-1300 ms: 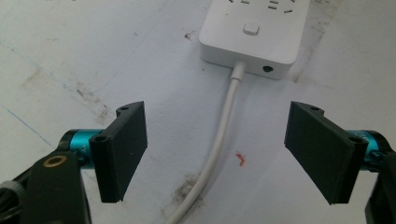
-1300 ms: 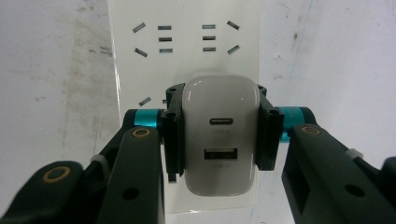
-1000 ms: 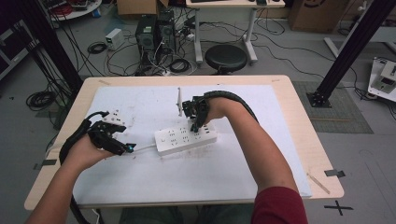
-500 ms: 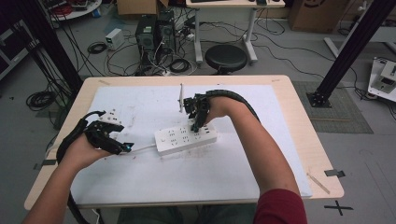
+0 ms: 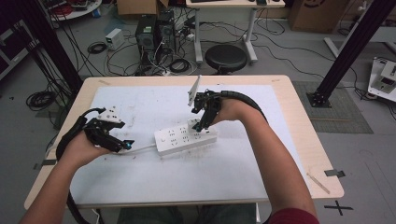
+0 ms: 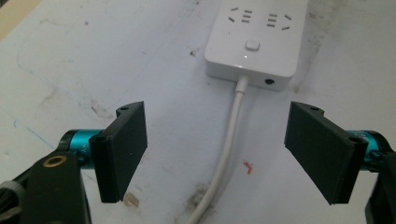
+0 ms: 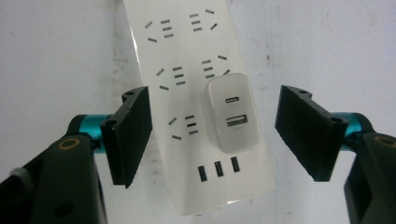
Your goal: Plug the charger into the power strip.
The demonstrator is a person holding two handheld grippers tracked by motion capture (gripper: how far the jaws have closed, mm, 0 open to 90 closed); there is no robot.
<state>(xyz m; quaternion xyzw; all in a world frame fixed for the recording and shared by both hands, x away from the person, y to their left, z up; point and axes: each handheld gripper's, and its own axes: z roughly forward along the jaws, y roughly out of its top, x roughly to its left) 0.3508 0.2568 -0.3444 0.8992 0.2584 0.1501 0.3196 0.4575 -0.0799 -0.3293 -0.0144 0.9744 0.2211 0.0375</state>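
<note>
A: Power strip [image 5: 186, 136] sits mid-counter, charger [image 7: 232, 113] plugged in near its 3 o'clock end. Right gripper [image 7: 212, 135] hangs over that end, jaws wide apart, charger between them, no contact. Left gripper [image 6: 224, 156] also spread apart, straddling the white cable [image 6: 229, 140] at the strip's 9 o'clock end, holding nothing.

B: Risks?

A: Likely a pull on the charger. The strip is loose, so with nothing pinning it the whole strip could lift or slide. Jaws closing off-centre could catch the strip's edge instead of the charger body. Left closing on the cable could tug it at the socket.

B: Surroundings?

A: White mat on the counter [image 5: 299, 140], stained. Stool [image 5: 226, 58] and floor cables at 12 o'clock, well apart. Nothing blocks either gripper.
</note>
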